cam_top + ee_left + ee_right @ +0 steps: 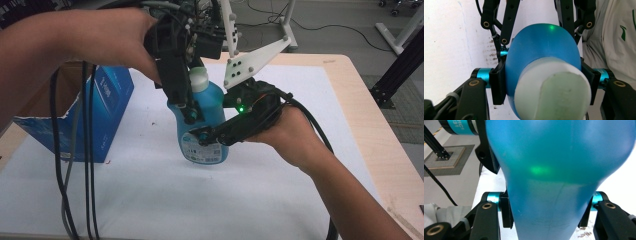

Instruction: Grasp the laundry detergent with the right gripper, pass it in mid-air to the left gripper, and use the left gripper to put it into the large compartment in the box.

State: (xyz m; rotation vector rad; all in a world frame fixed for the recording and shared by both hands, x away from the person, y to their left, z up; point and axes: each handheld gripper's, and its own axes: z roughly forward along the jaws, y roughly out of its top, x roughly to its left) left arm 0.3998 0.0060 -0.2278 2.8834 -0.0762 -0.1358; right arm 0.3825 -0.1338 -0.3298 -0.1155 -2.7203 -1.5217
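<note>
Both tools are clamped on the blue bottle (205,117) at once here, which stands upright on the white-covered tabletop (280,200). The left tool (190,107) comes down from above, and in the left gripper view its pads (497,85) press the shoulder on either side just under the white cap (552,93). The right tool (207,136) comes in from the side and pinches the narrower waist lower down; in the right gripper view its pads (505,211) sit tight against the plastic. My guess is the step is getting that cap off or lifting the bottle two-handed. If it's the cap, I'd keep the right tool squeezed firm as the anchor and move the left tool up so it bites the cap itself, not the shoulder. Go easy on the squeeze: a soft plastic body will buckle. The open blue box (100,107) sits off beyond the left tool, well clear.
</note>
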